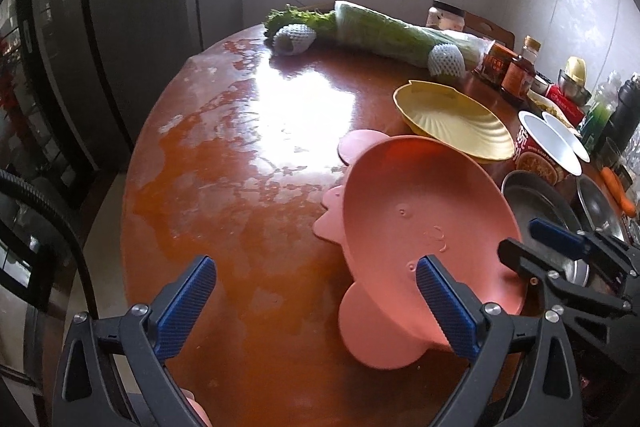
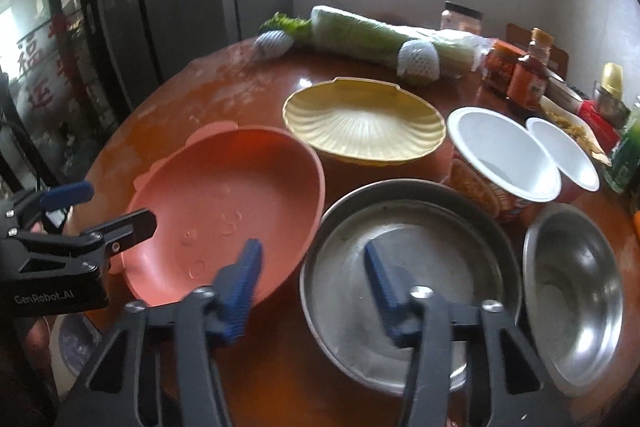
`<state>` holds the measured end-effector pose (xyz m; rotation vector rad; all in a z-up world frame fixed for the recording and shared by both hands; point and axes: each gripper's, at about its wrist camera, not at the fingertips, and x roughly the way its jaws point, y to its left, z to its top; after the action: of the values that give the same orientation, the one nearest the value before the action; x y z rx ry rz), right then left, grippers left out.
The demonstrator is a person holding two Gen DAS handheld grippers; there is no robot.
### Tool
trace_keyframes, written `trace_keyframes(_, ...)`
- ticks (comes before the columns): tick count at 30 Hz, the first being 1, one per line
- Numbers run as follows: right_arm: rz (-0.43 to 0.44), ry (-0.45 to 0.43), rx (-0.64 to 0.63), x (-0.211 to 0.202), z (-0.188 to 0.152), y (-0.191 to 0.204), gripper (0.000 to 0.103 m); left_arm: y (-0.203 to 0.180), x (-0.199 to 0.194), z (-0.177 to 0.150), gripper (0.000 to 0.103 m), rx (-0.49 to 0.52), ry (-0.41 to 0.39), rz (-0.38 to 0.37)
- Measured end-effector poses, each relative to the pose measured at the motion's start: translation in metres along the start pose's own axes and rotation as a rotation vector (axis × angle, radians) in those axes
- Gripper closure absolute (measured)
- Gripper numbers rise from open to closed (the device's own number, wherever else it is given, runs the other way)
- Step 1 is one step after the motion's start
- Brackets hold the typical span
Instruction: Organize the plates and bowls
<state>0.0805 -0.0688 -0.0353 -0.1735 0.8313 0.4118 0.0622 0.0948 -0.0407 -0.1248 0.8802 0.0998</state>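
Left wrist view shows the left gripper (image 1: 316, 293) with its two blue fingers spread wide apart and nothing between them; it hangs over the red-brown round table (image 1: 224, 155), and its right finger lies in front of the near rim of the pink plate (image 1: 424, 227). This pink plate has lobed ears on its edge and stands tilted, its right side raised. Behind it, close to its far rim, lies the yellow shell-shaped plate (image 1: 452, 119). In the right wrist view the right gripper (image 2: 312, 279) is also open, with a clear gap between its blue fingers; the left finger is over the edge of the pink plate (image 2: 224, 211) and the right finger is over the large metal plate (image 2: 408, 267), so the gripper straddles the place where these two dishes meet, and it holds neither. Just to the right of the metal plate sits a steel bowl (image 2: 572, 299). Behind them stands a paper noodle cup (image 2: 500, 159) with a white inside, beside the yellow shell-shaped plate (image 2: 364, 123). At the far side of the table lie a long cabbage (image 2: 360, 31) and several sauce bottles (image 2: 528, 75). The left gripper (image 2: 92, 215) appears at the left border of this view, at the pink plate's rim.
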Motion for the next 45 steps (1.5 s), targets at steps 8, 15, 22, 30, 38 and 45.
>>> trace_keyframes(8, 0.027, -0.004, -0.044, 0.009, 0.004, 0.006, 0.078, -0.003, 0.012, 0.002, 0.031, -0.003, 0.027, -0.011)
trace_keyframes(15, 0.008, -0.013, -0.073, 0.008, 0.006, 0.009, 0.081, -0.005, 0.016, 0.006, 0.057, 0.002, 0.025, -0.043)
trace_keyframes(22, 0.027, -0.026, -0.088, 0.003, 0.014, 0.021, 0.081, 0.004, 0.011, 0.014, 0.060, -0.001, 0.002, -0.026)
trace_keyframes(30, 0.058, -0.035, -0.117, 0.005, 0.026, 0.043, 0.081, 0.031, 0.009, 0.028, 0.062, -0.036, -0.024, 0.006)
trace_keyframes(38, 0.074, -0.001, -0.115, 0.022, 0.028, 0.051, 0.080, 0.038, 0.022, 0.032, 0.062, -0.033, -0.002, 0.012)
trace_keyframes(45, 0.073, 0.004, -0.091, 0.027, 0.031, 0.046, 0.079, 0.032, 0.030, 0.042, 0.062, -0.014, -0.008, 0.020)
